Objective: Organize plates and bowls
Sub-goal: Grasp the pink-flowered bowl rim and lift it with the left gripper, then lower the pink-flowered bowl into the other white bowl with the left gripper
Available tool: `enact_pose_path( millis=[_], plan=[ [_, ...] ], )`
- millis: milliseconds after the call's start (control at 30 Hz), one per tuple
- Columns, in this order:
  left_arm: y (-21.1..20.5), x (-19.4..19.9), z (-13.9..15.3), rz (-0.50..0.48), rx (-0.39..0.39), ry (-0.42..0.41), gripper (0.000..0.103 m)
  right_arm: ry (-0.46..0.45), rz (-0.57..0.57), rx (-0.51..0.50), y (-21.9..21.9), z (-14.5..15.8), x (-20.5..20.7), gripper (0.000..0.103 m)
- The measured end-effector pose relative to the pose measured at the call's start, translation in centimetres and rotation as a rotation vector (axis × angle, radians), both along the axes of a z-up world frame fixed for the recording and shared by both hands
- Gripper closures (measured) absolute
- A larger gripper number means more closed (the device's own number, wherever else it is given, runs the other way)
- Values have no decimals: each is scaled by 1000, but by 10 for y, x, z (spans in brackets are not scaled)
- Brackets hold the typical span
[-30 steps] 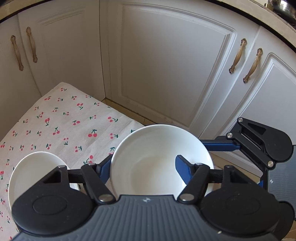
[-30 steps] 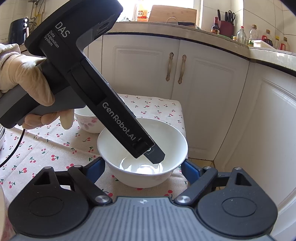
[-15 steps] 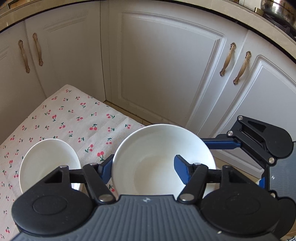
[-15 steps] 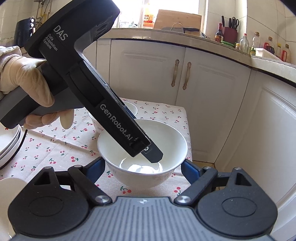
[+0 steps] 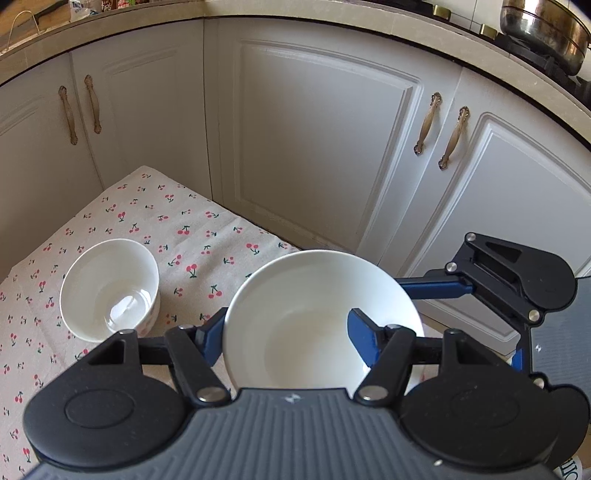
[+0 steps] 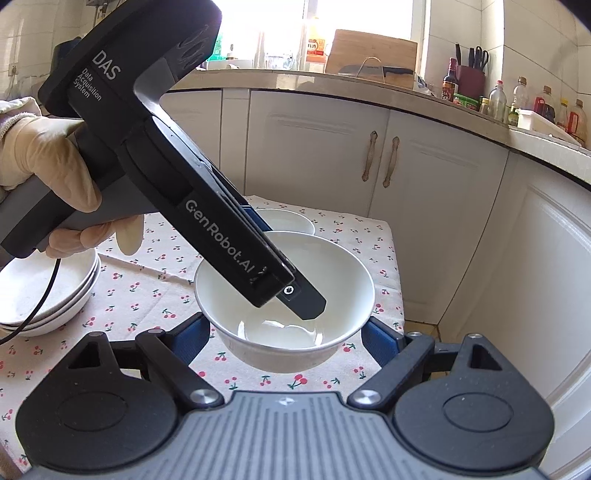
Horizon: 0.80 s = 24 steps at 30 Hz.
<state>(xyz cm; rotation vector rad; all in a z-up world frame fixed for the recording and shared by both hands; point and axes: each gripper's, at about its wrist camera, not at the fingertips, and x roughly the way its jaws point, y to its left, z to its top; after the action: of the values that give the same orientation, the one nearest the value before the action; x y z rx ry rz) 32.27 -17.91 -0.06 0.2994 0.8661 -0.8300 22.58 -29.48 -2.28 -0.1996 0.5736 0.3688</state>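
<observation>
Bowl empty | left jaws clamped on its wall | right jaws straddling it, grip unclear

Small bowl left of large bowl

White cabinets, stone counter, sunlit window

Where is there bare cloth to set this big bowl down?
Bare tablecloth lies between the plate stack and the large bowl, and at the far corner by the cabinet doors, beyond the small bowl. It is crowded around the plate stack.
</observation>
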Motion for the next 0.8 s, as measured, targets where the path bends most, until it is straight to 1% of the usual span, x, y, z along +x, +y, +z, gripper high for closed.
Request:
enact_pose_path(
  millis=[200, 467, 600, 800],
  plan=[
    [14, -34, 6, 25, -3, -12, 36, 1, 24, -6, 15, 8, -31, 11],
    [32, -66, 6, 53, -6, 1, 35, -5, 69, 1, 27, 14, -67, 11],
    [41, -80, 6, 62, 4, -1, 35, 6, 88, 15, 32, 13, -78, 11],
    [53, -91, 1, 78, 11, 7, 35, 23, 111, 12, 43, 9, -86, 11]
  ],
)
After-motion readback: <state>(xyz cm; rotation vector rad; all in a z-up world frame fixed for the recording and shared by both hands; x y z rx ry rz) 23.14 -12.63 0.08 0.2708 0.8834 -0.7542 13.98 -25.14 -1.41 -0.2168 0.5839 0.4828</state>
